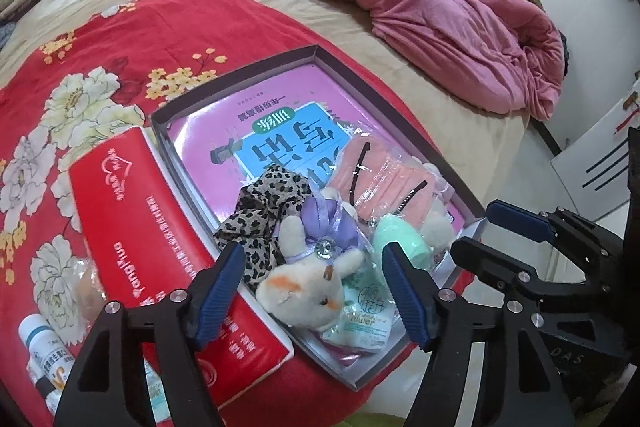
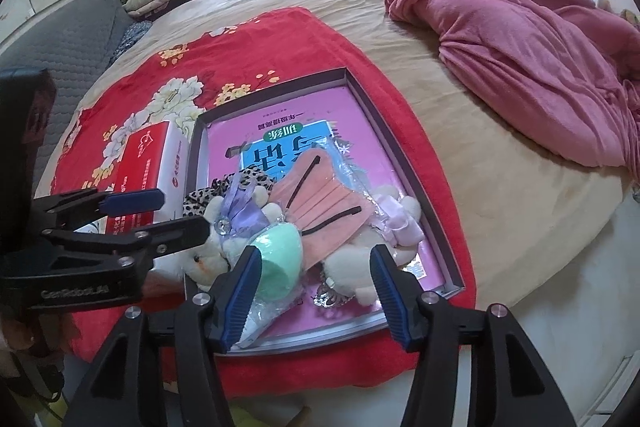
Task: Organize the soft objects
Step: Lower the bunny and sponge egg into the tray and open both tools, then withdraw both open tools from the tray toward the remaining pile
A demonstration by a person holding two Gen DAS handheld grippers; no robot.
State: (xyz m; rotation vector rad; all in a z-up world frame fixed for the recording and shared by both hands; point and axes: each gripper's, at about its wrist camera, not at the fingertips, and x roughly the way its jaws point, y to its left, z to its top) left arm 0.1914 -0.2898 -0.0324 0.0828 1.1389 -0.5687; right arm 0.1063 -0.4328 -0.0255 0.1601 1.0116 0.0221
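Both tongs hang wide open and empty. Left gripper (image 1: 316, 291) straddles the white plush (image 1: 304, 297), pads clear; right gripper (image 2: 316, 295) hovers lower centre over the green sponge (image 2: 276, 259). Soft pile sits in the tray (image 2: 444, 247). Lift straight; the bagged mask (image 2: 320, 211) could snag.

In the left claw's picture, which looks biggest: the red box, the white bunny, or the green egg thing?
Biggest to smallest, as they look:
1. red box
2. white bunny
3. green egg
The bunny sits closest to the camera, which may make it look bigger.
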